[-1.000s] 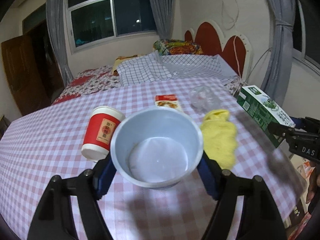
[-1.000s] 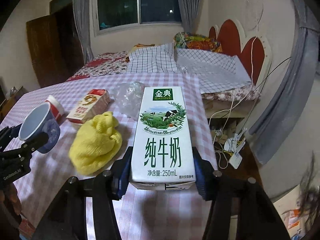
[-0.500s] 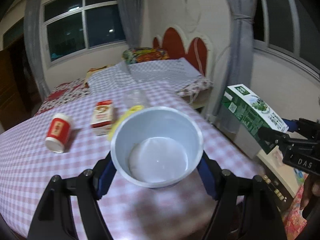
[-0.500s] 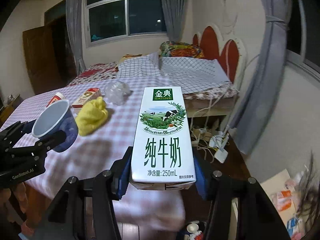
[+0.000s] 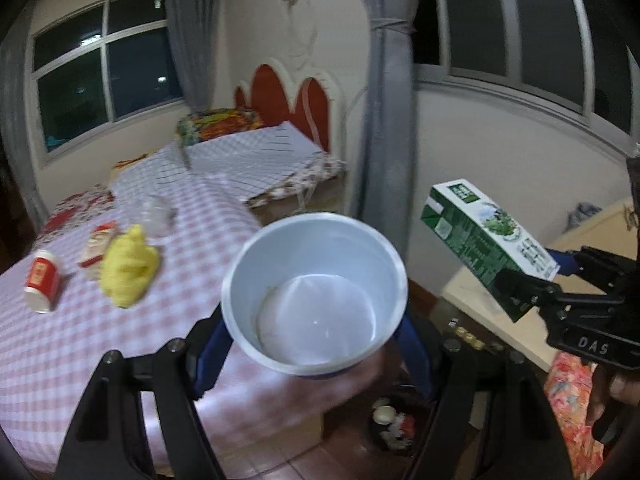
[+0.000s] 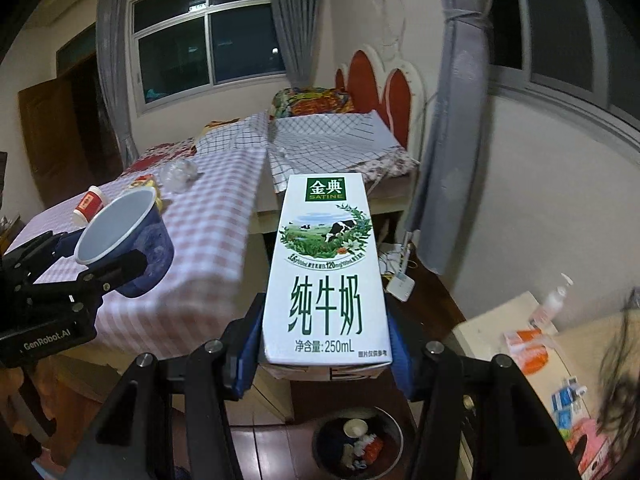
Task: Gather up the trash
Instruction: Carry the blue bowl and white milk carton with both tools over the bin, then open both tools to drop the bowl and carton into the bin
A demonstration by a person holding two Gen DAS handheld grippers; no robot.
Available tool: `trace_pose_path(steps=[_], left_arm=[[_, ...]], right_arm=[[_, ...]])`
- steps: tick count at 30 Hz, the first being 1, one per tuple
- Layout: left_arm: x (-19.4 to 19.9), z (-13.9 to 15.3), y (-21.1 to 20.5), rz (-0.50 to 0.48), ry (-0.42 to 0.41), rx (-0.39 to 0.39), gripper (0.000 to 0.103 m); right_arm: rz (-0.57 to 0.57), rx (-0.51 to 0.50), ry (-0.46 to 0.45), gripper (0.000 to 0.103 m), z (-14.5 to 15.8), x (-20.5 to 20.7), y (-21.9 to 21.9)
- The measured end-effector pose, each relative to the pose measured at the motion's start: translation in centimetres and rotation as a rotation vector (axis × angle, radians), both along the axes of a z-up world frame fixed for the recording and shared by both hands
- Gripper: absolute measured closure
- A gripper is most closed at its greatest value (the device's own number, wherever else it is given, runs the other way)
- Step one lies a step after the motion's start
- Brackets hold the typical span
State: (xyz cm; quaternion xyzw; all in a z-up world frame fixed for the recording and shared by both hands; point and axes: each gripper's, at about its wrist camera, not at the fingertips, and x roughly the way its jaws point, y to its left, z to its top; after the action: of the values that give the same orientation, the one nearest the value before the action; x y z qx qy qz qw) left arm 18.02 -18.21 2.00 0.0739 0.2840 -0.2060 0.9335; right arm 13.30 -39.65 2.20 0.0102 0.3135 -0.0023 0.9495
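My left gripper (image 5: 316,344) is shut on a blue paper cup (image 5: 314,294) with a white inside, held out past the corner of the checked table (image 5: 72,344). The same cup (image 6: 124,240) shows at the left of the right wrist view. My right gripper (image 6: 326,354) is shut on a green and white milk carton (image 6: 326,276), which also appears at the right of the left wrist view as the carton (image 5: 486,240). A round trash bin (image 6: 358,438) with some rubbish in it stands on the floor below both grippers; it shows as the bin (image 5: 394,420) under the cup.
On the table lie a red paper cup (image 5: 42,282), a small red carton (image 5: 98,246), a yellow cloth (image 5: 128,266) and crumpled clear plastic (image 5: 158,212). A bed (image 6: 332,140) stands behind, a grey curtain (image 5: 386,132) and a pale low cabinet (image 6: 504,330) to the right.
Both grippers have swung right, off the table, carrying the cup and the carton. The table items have slid to the left of view and the floor bin has come into view below.
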Motion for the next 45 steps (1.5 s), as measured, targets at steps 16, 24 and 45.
trace_pose_path(steps=[16, 24, 45], left_arm=[[-2.2, -13.8, -9.2, -0.215, 0.218, 0.062, 0.028], [0.0, -23.0, -11.6, -0.217, 0.391, 0.132, 0.028], [1.7, -36.2, -14.5, -0.244, 0.655, 0.189, 0.027]], right_arm=[[-0.058, 0.035, 0.214, 0.047, -14.7, -5.7, -9.0], [-0.034, 0.09, 0.373, 0.047, -24.6, -3.6, -11.5], [0.102, 0.069, 0.648, 0.046, -39.3, -0.4, -12.2]])
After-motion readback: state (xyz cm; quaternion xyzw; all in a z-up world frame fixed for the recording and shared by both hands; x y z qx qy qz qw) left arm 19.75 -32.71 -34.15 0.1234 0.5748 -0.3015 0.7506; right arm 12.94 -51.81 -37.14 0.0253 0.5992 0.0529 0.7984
